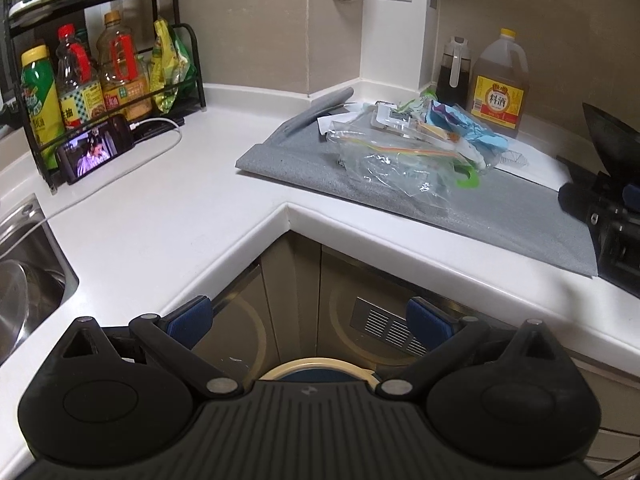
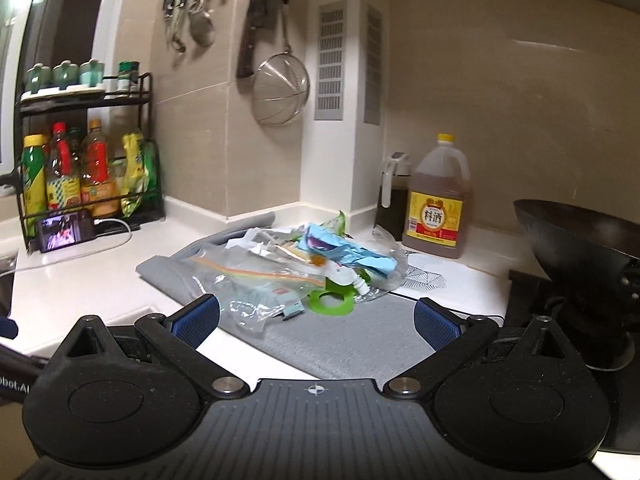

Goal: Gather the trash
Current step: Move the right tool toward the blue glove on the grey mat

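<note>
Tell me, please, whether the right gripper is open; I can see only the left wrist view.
Observer: Yes, the right gripper is open and empty, and it points at the trash pile.
Operator: Thank you. What lies nearest its fingers?
Observer: A clear bag reaches close to its left finger, with a green ring beside the bag.
Operator: And the black shape on the right?
Observer: That is a wok, standing right of the grey mat and apart from the pile.
</note>
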`<state>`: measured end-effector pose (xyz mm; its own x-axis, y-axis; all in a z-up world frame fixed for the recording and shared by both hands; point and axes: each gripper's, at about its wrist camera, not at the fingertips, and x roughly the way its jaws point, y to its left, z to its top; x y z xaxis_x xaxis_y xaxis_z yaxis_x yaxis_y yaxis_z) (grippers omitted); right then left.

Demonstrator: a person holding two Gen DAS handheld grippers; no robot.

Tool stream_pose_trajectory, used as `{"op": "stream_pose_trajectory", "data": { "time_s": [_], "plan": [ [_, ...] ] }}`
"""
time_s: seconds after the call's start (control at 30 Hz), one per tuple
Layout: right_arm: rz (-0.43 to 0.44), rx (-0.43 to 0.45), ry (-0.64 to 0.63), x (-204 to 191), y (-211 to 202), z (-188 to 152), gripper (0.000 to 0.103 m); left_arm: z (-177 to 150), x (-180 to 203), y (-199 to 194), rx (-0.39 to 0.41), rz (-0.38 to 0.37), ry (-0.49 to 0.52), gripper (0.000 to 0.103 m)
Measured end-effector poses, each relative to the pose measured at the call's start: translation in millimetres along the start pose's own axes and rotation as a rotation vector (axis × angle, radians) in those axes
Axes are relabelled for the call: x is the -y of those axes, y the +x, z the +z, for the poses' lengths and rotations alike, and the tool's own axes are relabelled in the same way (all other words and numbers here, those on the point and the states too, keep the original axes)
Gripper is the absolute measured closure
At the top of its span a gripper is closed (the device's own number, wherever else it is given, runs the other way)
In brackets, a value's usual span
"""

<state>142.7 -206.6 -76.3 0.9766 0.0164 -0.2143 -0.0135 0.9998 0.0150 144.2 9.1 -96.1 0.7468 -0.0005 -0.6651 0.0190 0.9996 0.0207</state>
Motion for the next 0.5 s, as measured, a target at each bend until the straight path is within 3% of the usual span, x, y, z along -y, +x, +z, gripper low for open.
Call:
{"op": "stream_pose_trajectory", "data": {
  "time_s": [0.5],
  "plan": [
    [0.030, -0.028, 0.037, 1.2, 0.1, -4.9, 0.000, -0.1, 1.6, -1.8, 0.017, 0.011, 0.011, 0.000]
  ]
}}
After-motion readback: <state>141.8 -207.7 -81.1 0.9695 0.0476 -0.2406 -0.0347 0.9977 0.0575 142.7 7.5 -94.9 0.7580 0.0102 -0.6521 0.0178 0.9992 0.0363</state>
